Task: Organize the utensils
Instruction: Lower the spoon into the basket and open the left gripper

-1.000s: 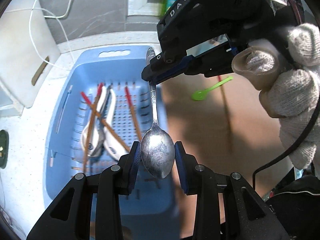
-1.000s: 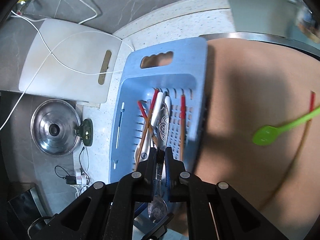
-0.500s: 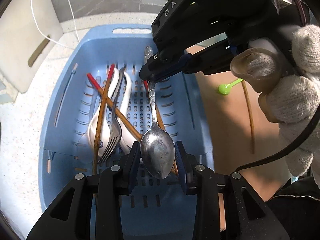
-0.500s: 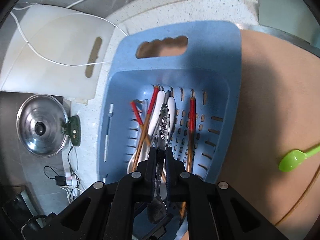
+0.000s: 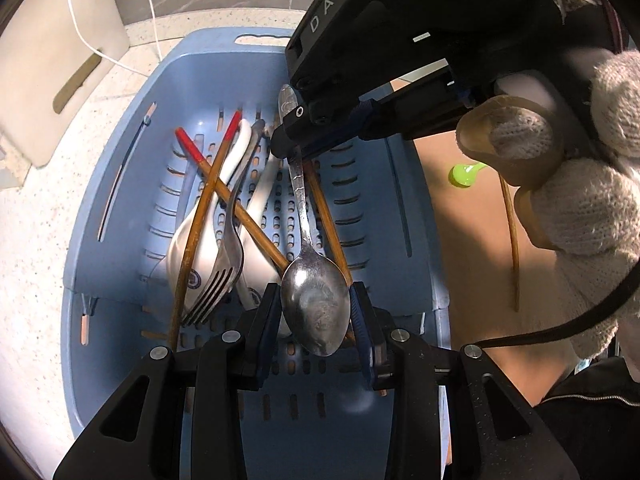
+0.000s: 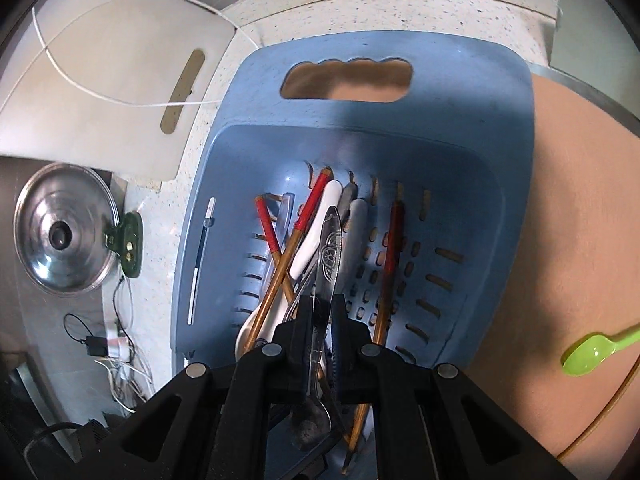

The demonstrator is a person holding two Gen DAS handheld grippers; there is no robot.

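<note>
Steel spoon [image 5: 314, 312] clamped by both left gripper [image 5: 316, 316] and right gripper [image 6: 322, 312] over blue basket [image 5: 132, 168]

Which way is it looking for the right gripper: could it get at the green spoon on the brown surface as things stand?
Probably not yet. The right gripper is shut on the metal spoon's handle over the blue basket, and the left gripper holds its bowl. The green spoon lies unobstructed outside the basket.
</note>
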